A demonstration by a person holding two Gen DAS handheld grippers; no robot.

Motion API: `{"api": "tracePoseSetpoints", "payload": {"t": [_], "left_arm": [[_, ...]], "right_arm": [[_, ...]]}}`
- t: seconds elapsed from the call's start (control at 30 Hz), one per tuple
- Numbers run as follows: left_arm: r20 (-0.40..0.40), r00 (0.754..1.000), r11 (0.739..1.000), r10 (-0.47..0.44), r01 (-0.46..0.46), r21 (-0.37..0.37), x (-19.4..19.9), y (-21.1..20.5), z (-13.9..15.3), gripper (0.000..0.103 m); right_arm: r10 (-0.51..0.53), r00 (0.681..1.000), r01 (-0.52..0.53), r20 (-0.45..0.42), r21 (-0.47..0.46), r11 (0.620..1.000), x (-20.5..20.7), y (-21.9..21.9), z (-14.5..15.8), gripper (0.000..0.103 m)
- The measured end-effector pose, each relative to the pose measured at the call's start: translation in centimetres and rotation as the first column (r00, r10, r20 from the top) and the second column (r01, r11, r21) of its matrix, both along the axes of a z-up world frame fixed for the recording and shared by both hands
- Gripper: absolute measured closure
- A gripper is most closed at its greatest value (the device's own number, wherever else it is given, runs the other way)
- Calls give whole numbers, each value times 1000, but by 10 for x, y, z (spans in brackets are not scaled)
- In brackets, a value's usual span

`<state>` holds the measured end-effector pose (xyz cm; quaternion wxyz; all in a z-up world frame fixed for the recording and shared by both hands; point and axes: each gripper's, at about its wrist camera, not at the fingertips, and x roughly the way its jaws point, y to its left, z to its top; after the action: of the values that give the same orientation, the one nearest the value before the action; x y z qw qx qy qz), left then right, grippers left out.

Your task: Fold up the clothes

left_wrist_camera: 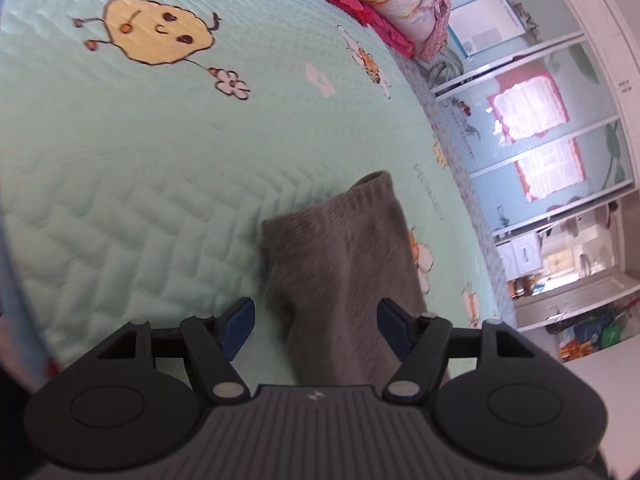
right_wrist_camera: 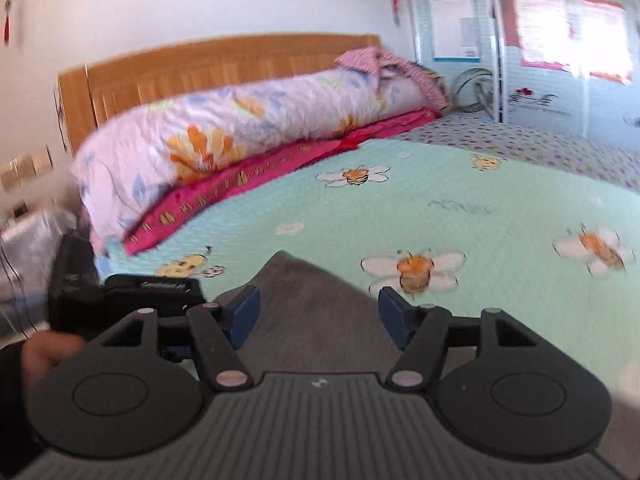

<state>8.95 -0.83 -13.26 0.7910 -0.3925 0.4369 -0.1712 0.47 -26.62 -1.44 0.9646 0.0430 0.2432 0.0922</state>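
A grey knitted garment [left_wrist_camera: 344,264] lies flat on the mint green quilted bedspread [left_wrist_camera: 140,184]. In the left wrist view it reaches from its ribbed end back between the blue pads of my left gripper [left_wrist_camera: 316,326], which is open just above it. In the right wrist view the same grey garment [right_wrist_camera: 316,304] lies under my right gripper [right_wrist_camera: 318,316], which is open too, with one corner of the cloth pointing away from me. The left gripper [right_wrist_camera: 132,292] and the hand on it show at the left of that view.
A rolled floral duvet [right_wrist_camera: 248,128] and a pink blanket [right_wrist_camera: 256,176] lie along the wooden headboard [right_wrist_camera: 216,64]. Wardrobe doors with posters [left_wrist_camera: 532,108] stand beyond the bed's far edge. The bedspread carries bee and flower prints.
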Motion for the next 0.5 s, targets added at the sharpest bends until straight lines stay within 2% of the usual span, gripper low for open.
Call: {"api": "tracePoseSetpoints", "payload": {"t": [0.1,0.13,0.17,0.27,0.33,0.4,0.43,0.47,0.5], "left_arm": [[31,999,1000,11,-10,-29,1,0,-9,47],[43,999,1000,16,-15,-22,-1,0,-12,64],[49,999,1000,17,-16,-24,-2,1,-14,75],[60,998,999,12,-10,-38,-5,6,-20,77],[77,997,1000,3,-1,-19,-8,5,-19,78],[76,997,1000,-1,2,-9,-8,3,-19,79],[73,997,1000,-4,4,-8,-7,2,-19,78],[69,998,1000,-5,6,-16,-6,4,-21,78],[65,998,1000,-9,11,-28,-6,6,-23,78]], "right_arm": [[62,996,-62,-62,0,998,53,4,2,36],[88,992,-89,-88,-3,996,72,6,1,36],[119,986,-120,-116,-5,993,90,9,0,36],[233,949,-242,-212,-17,970,146,34,-16,36],[291,914,-308,-284,-16,951,178,49,-33,37],[313,863,-360,-398,-48,932,211,63,-58,62],[300,849,-376,-435,-97,922,223,66,-70,63],[292,851,-373,-436,-111,921,231,64,-75,56],[280,859,-359,-430,-114,926,237,61,-77,55]]}}
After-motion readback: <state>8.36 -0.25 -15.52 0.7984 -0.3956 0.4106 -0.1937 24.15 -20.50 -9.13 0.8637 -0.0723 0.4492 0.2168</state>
